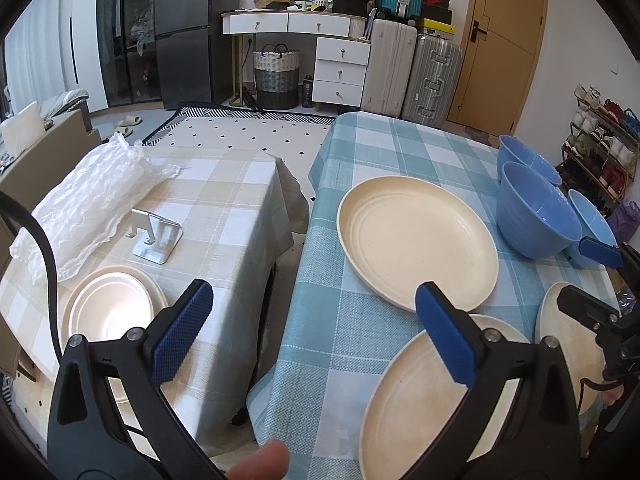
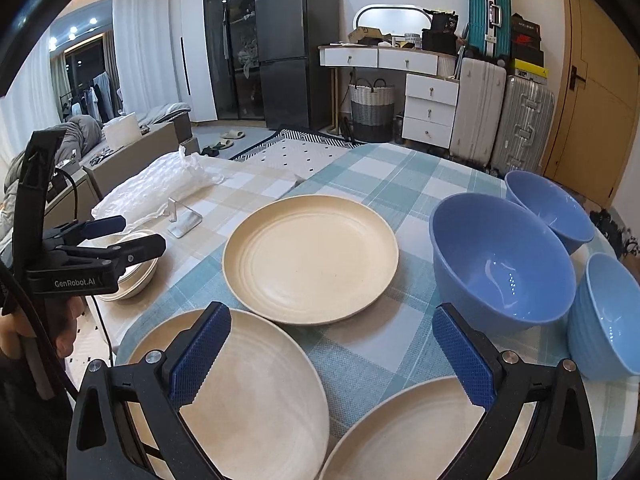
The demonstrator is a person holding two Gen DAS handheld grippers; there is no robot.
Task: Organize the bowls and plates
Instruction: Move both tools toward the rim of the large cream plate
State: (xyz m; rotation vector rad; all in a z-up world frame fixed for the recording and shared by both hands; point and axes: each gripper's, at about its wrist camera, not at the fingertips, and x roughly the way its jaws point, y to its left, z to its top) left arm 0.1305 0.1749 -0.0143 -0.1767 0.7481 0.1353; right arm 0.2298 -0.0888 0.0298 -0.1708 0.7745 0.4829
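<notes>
My left gripper [image 1: 314,334] hangs with its blue pads wide apart and nothing between them, above the gap between two counters; my right gripper [image 2: 330,354] is spread just as wide and empty, over the near part of the blue-checked counter [image 2: 400,184]. On that counter lie three cream plates: the far plate [image 2: 310,258] in the middle, the near-left plate [image 2: 248,396] under my right gripper's left finger, and the near-right plate [image 2: 404,436] under its right finger. To the right of them stand three blue bowls: the large bowl [image 2: 500,264] nearest the far plate, a far bowl [image 2: 548,210] behind it and a paler near bowl [image 2: 608,320] at the right edge, close together. On the beige-checked counter [image 1: 224,208] to the left sit a stack of cream dishes [image 1: 114,308] at the near edge, a small metal stand [image 1: 156,236] and a crumpled sheet of plastic wrap [image 1: 92,200] beyond it. From the right wrist view, the side of my left gripper reads "GenRobot.AI" in white letters. Writing on the boxes and suitcases by the far wall is too small for me to read.
</notes>
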